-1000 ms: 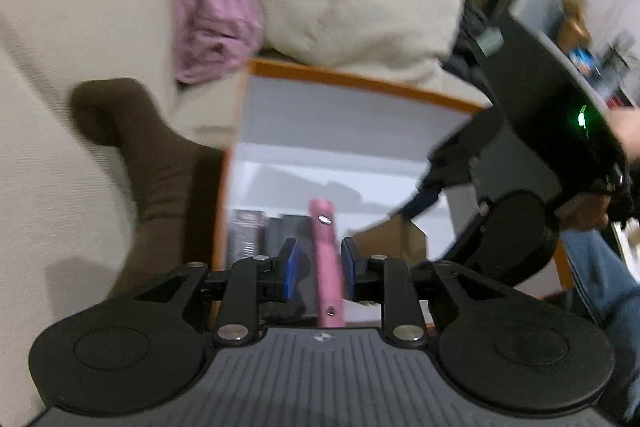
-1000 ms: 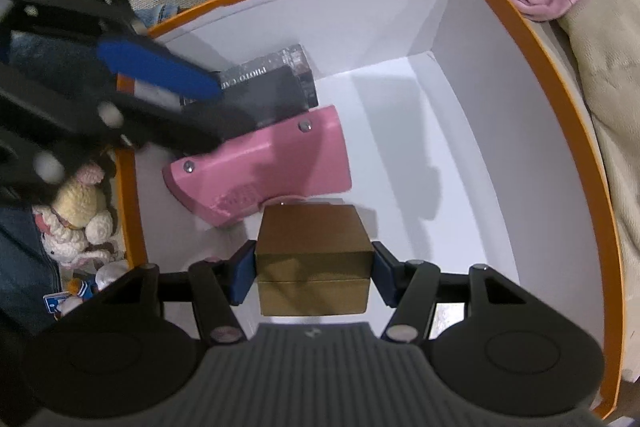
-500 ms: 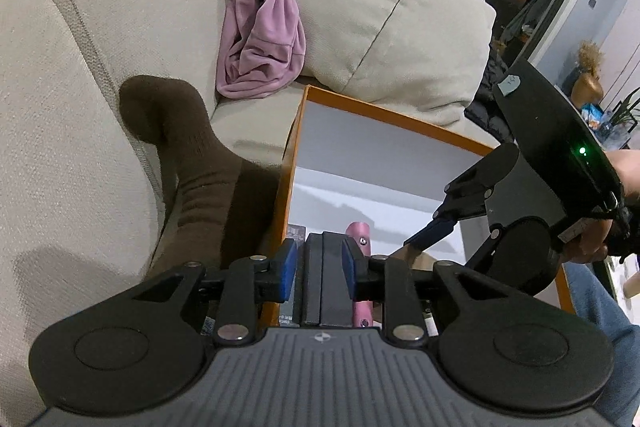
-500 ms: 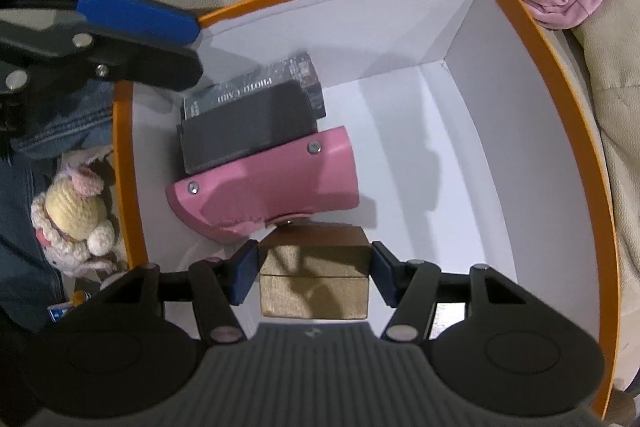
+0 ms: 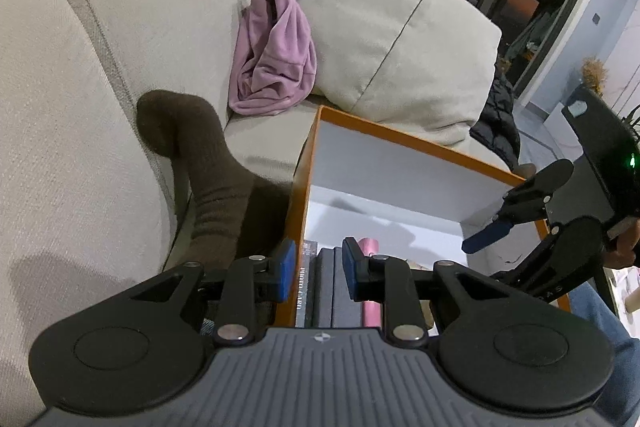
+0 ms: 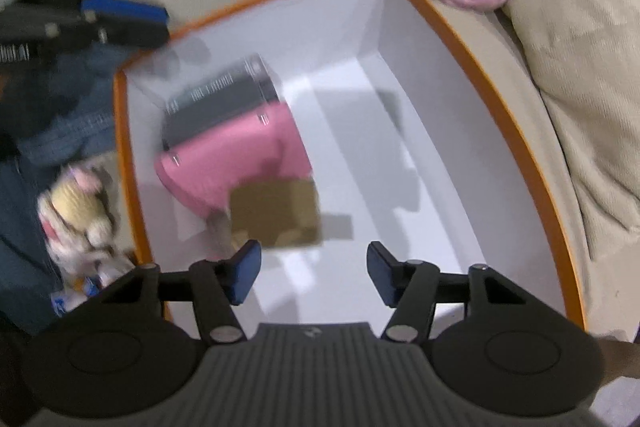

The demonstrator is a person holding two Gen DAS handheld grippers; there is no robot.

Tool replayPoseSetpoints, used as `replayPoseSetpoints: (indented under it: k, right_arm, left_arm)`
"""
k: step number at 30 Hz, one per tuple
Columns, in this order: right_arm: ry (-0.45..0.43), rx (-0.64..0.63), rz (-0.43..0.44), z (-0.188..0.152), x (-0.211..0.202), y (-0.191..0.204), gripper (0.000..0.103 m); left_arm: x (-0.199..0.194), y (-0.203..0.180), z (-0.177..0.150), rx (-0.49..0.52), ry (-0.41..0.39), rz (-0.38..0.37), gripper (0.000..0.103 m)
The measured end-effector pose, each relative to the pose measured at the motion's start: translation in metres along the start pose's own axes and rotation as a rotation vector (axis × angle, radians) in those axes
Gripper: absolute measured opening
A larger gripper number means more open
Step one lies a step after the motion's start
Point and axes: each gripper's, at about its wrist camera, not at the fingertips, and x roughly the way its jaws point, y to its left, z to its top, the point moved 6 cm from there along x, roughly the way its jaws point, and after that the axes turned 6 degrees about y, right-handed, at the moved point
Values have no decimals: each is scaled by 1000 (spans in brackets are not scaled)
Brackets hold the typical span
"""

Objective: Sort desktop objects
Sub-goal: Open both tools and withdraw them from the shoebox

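An orange box with white inner walls [image 6: 500, 99] sits on the sofa; in the left wrist view its corner [image 5: 304, 163] is just ahead. Inside lie a dark grey box [image 6: 224, 99], a pink case [image 6: 232, 155] and a small brown box [image 6: 276, 215], side by side. My right gripper [image 6: 313, 273] hangs above the brown box, clear of it. Its jaws are closing with nothing between them. My left gripper [image 5: 318, 269] hovers at the box's near-left corner, narrowly open and empty. The grey box [image 5: 332, 291] shows through its gap, far below.
A pink cloth [image 5: 272, 59] and a brown sock [image 5: 208, 163] lie on the beige sofa behind the box, with a cushion [image 5: 400, 39] to the right. A plush toy [image 6: 76, 211] and a person's jeans [image 6: 60, 131] sit left of the box.
My right gripper has lifted off the brown box, which stays in the orange box beside the pink case. My left gripper has drawn back from over the box to its corner.
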Motion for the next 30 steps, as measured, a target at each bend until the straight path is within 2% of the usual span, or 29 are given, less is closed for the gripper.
replayPoseSetpoints:
  k: [3, 5, 7, 10, 19, 24, 30]
  right_arm:
    - [29, -33, -17, 2, 19, -1, 45]
    - [42, -68, -19, 4, 28, 1, 41]
    - [54, -102, -17, 6, 35, 5, 31]
    - [54, -168, -20, 9, 40, 11, 25]
    - [56, -276, -5, 13, 44, 29, 23]
    - [32, -294, 65, 20, 40, 39, 20]
    - [50, -298, 57, 19, 46, 38, 18]
  left_arm:
    - [4, 1, -2, -1, 15, 1, 28]
    - [6, 2, -3, -1, 24, 4, 28]
    - [8, 2, -4, 0, 35, 3, 28]
    - [11, 3, -6, 6, 47, -2, 28]
    - [12, 4, -8, 4, 49, -4, 28]
    - [12, 4, -8, 4, 48, -1, 28]
    - [12, 4, -10, 0, 47, -2, 28]
